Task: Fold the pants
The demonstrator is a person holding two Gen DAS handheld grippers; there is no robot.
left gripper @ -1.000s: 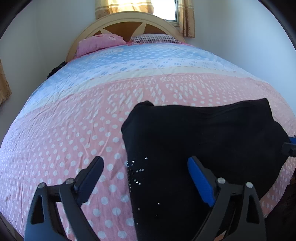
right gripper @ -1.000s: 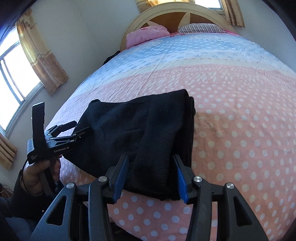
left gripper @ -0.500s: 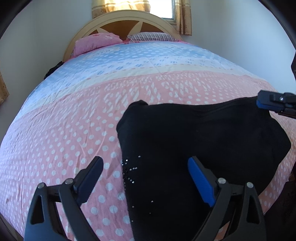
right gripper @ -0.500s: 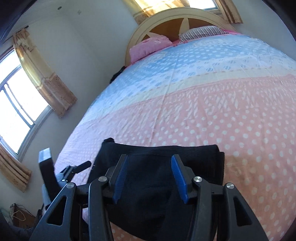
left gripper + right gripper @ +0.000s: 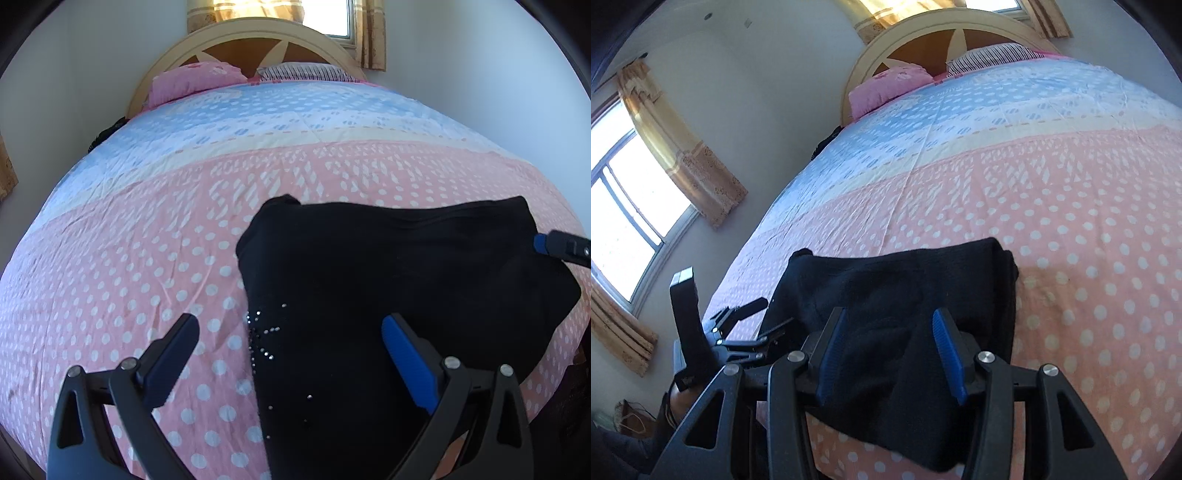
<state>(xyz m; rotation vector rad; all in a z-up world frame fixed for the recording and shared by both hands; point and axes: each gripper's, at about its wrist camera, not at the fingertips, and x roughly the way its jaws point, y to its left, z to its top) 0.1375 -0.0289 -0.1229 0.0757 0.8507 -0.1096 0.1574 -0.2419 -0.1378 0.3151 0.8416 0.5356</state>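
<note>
The black pants [image 5: 388, 280] lie folded into a wide block on the near part of the bed; small sparkles dot their left edge. They also show in the right wrist view [image 5: 905, 306]. My left gripper [image 5: 288, 343] is open wide and empty, hovering above the pants' left edge. My right gripper [image 5: 888, 343] is open and empty above the pants' near right part. Its tip [image 5: 561, 245] shows at the right of the left wrist view. The left gripper [image 5: 753, 325] shows at the left of the right wrist view.
The bed [image 5: 147, 258] has a pink dotted cover [image 5: 1089, 277] near me and a blue band farther off. A pink pillow [image 5: 195, 79] and a striped pillow [image 5: 303, 70] lie by the wooden headboard [image 5: 255, 44]. A curtained window [image 5: 628, 206] is at left.
My right gripper lifted off the pants, tilted up, then came down a little toward them. My left gripper stayed open and shifted only slightly.
</note>
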